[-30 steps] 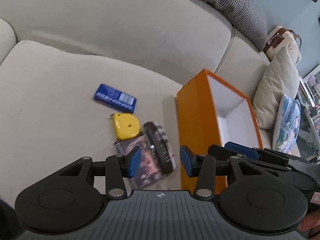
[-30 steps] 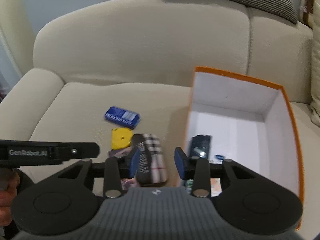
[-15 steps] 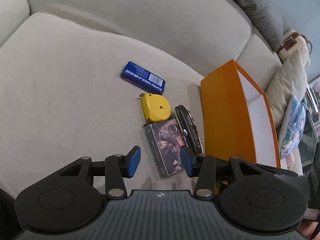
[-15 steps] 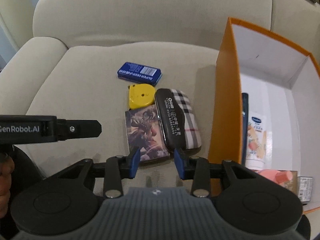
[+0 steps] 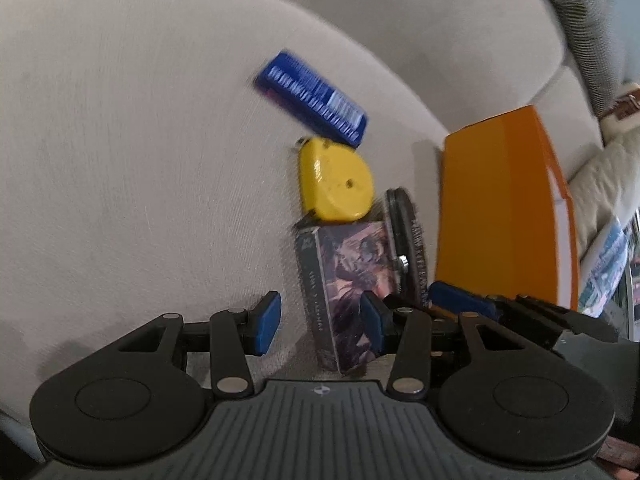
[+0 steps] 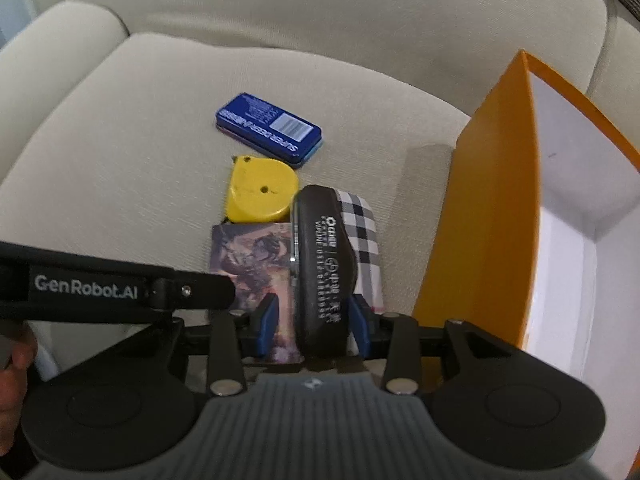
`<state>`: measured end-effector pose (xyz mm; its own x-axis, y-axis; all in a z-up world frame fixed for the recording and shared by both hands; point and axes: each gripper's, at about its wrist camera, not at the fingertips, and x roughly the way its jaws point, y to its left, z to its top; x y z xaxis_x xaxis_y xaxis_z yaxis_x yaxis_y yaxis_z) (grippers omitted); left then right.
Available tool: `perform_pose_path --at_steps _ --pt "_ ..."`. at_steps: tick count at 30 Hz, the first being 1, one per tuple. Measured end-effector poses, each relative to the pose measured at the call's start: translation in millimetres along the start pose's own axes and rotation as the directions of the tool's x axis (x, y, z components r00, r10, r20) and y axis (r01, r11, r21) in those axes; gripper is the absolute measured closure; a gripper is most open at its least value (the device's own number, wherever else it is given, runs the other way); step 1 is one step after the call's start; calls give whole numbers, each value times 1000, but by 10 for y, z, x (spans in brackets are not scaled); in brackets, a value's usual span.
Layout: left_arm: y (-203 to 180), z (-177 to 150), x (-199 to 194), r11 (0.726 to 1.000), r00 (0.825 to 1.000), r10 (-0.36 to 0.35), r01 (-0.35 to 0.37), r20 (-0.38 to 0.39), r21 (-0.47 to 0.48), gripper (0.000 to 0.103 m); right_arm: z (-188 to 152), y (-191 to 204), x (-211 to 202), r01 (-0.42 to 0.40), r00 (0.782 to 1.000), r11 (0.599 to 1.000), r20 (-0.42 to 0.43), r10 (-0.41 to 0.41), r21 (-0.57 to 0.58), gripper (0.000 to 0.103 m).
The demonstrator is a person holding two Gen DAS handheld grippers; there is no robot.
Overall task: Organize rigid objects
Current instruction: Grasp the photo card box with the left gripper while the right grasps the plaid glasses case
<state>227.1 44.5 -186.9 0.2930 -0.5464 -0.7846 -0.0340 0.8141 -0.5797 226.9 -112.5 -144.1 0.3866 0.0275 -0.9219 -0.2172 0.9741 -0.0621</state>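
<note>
Blue tin (image 6: 269, 131), yellow tape measure (image 6: 262, 191), black & plaid case (image 6: 338, 256), orange box w/ white inside (image 6: 492, 216), beige sofa (image 6: 120, 152)

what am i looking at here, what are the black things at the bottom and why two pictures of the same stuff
There is no robot here. A person holds a hand-held gripper in each hand, and each one carries a wide-angle camera looking out along its two blue-tipped fingers, so you get two views of one scene.

In the left view, the left hand-held gripper is open, down by the picture box.

In the right view, the right hand-held gripper is open, with its fingers either side of the plaid case, not yet gripping it.

On the sofa cushion also lie a blue tin and a yellow tape measure. The orange box stands to the right.
</note>
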Motion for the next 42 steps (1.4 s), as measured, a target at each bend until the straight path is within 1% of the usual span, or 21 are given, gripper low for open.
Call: perform_pose_path --at_steps 2,6,7,8,9,11,14,16,18,20,24,26,27,28,30,33,35,38,39,40,42 --pt "33 -36 32 1000 1000 -1 2 24 -29 50 18 18 32 6 1000 999 0 -6 -40 58" --pt "56 -64 66 999 999 -22 24 50 -44 51 66 3 75 -6 1000 996 -18 4 -85 57" --pt "65 -73 70 998 998 -31 34 57 -53 54 78 -8 82 -13 1000 996 -24 11 -85 58" --pt "65 -78 70 997 997 -45 49 62 -59 56 88 -16 87 -13 1000 996 -25 11 -84 65" --pt "69 -79 73 995 996 -65 70 62 -69 63 98 -29 86 -12 1000 997 -22 10 -80 67" --pt "64 -88 50 995 995 -67 72 69 -76 64 101 -43 81 -17 1000 997 -23 15 -72 68" --pt "48 -98 -17 994 995 -66 72 81 -77 70 96 -24 62 -11 1000 998 -24 10 -66 71" --pt "36 -90 -72 996 995 -46 52 84 -72 89 95 -6 37 -12 1000 998 -22 11 -56 72" --pt "33 -85 -168 998 995 -33 38 93 -56 103 90 30 -9 -23 1000 998 -18 22 -52 77" --pt "48 -84 -244 999 996 -9 14 85 -51 103 81 88 -45 -16 1000 998 -11 15 -64 79" --pt "154 -131 -331 995 998 -8 14 66 -96 103 43 203 -80 -59 998 997 -20 58 -56 79" --pt "204 -152 -368 993 997 20 -12 70 -119 98 15 269 -100 -70 997 996 -19 69 -60 79" --pt "234 -155 -378 991 997 27 -18 70 -135 89 2 281 -114 -83 996 995 -19 82 -53 79" --pt "263 -154 -385 989 997 30 -20 69 -149 77 -10 278 -128 -103 995 994 -20 103 -40 80" --pt "308 -148 -376 985 997 43 -32 64 -168 65 -20 233 -146 -141 990 990 -24 141 -8 82" --pt "328 -147 -314 984 997 51 -41 52 -174 64 7 84 -163 -173 984 983 -27 175 62 83" --pt "325 -162 -256 983 998 32 -23 45 -183 62 36 -1 -181 -182 982 978 -28 186 102 83" --pt "281 -184 -191 984 999 21 -12 47 -180 58 55 -6 -201 -156 987 985 -19 158 76 81" --pt "267 -188 -173 985 998 23 -14 52 -173 53 63 3 -209 -138 990 989 -14 139 58 78" --pt "255 -189 -154 986 998 27 -18 55 -167 50 77 -1 -212 -124 992 991 -9 124 41 78" --pt "234 -193 -115 987 998 22 -11 65 -158 48 104 4 -199 -106 994 994 -7 106 11 76"
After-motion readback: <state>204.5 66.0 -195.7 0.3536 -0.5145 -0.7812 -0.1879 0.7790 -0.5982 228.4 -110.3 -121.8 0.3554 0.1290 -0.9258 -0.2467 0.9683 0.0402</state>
